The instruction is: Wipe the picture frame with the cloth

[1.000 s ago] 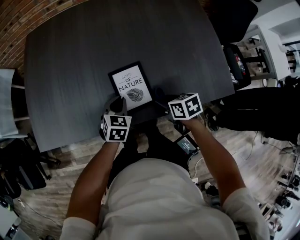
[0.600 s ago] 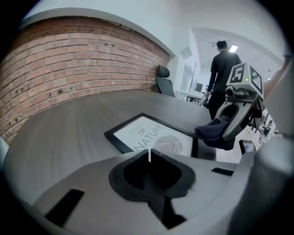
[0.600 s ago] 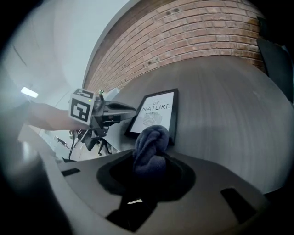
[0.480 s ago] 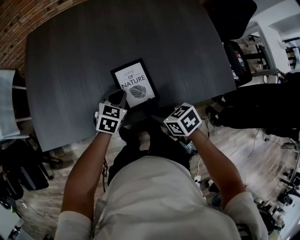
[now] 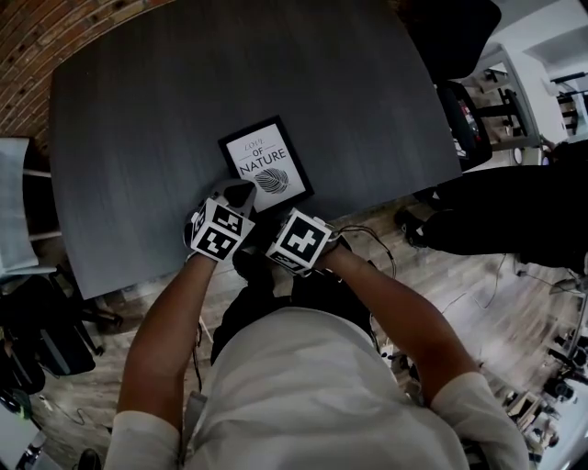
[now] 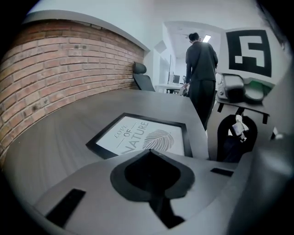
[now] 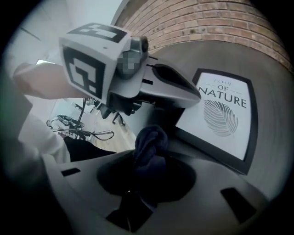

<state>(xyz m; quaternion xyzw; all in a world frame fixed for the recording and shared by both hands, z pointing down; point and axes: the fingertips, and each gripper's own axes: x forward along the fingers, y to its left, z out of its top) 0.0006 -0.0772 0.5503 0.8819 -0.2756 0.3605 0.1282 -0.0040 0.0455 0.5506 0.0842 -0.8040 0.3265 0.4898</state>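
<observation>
The black picture frame [image 5: 266, 166] with a white "NATURE" leaf print lies flat near the table's front edge; it also fills the left gripper view [image 6: 142, 137] and the right side of the right gripper view [image 7: 225, 110]. My left gripper [image 5: 239, 195] is shut and empty, its tips [image 6: 150, 155] over the frame's near left corner. My right gripper [image 7: 149, 163] is shut on a bunched dark blue cloth [image 7: 150, 142], just off the frame's near edge. In the head view its marker cube [image 5: 300, 241] sits close beside the left one and hides the cloth.
The dark wooden table [image 5: 184, 101] stretches away beyond the frame. A brick wall [image 5: 46, 27] runs along its far left. A black office chair [image 5: 455, 32] stands at the far right corner. A person [image 6: 200, 69] stands beyond the table. Cables lie on the floor [image 5: 367, 243].
My right gripper has swung left along the table's front edge, up next to the left gripper, and has rolled. The left gripper has kept its place by the frame's corner.
</observation>
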